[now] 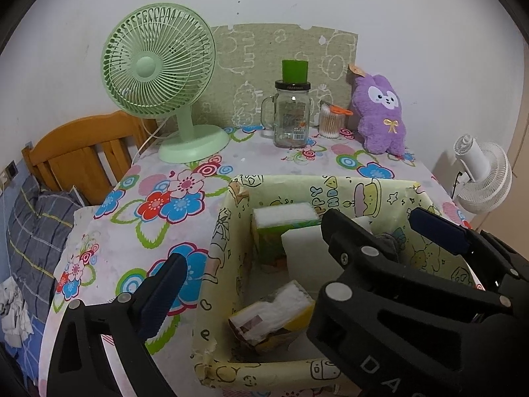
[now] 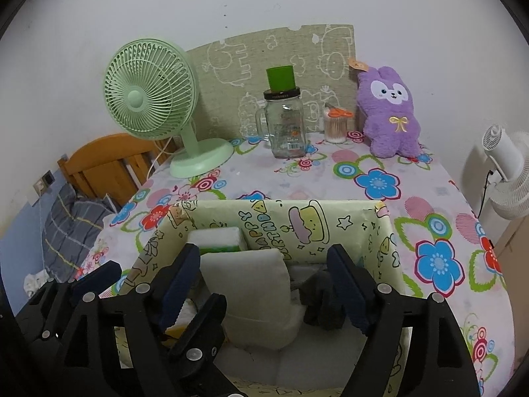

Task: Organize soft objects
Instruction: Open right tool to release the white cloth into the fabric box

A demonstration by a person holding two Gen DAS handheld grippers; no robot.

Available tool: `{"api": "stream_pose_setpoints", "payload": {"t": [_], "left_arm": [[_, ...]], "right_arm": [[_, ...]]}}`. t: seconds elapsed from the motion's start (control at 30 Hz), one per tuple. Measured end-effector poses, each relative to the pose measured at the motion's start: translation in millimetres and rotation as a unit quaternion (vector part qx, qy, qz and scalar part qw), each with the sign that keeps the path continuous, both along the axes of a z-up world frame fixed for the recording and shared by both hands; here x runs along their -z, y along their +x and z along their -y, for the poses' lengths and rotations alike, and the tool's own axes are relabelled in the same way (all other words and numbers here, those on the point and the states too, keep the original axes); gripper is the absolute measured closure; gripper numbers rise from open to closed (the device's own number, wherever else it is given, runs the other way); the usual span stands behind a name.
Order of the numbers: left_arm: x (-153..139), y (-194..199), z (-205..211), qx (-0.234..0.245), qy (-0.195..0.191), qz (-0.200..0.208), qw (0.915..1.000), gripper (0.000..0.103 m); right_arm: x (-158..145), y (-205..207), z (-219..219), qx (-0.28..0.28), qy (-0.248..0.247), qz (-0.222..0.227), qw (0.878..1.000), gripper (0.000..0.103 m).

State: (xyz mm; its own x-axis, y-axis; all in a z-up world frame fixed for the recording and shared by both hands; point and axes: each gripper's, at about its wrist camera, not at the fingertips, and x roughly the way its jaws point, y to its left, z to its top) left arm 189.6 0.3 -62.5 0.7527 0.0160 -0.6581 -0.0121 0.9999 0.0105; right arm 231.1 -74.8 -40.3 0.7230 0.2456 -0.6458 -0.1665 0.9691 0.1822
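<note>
Both over the yellow cartoon-print box on the floral tablecloth. Right gripper jaws wide, white foam block between, not pinched; left gripper wide open, empty. Dark cloth lying in the box beside the block.

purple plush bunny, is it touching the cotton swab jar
Apart. The right wrist view shows a strip of wall panel between the purple plush bunny and the cotton swab jar.

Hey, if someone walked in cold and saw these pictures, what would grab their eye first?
Probably the purple plush bunny propped against the wall at the table's back right, and the mint green fan at the back left. Nearer, a yellow cartoon-print box holding white sponges sits on the flowered tablecloth.
</note>
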Motion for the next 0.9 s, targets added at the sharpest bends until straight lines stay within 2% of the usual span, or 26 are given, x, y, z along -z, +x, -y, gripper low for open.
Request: {"api": "stream_pose_setpoints", "payload": {"t": [0.9], "left_arm": [[-38.3,-51.4,23.7,0.024,0.004,0.06,0.9979,0.003]], "right_arm": [[-44.4,-56.5,22.5,0.037,-0.01,0.051,0.998,0.006]]}}
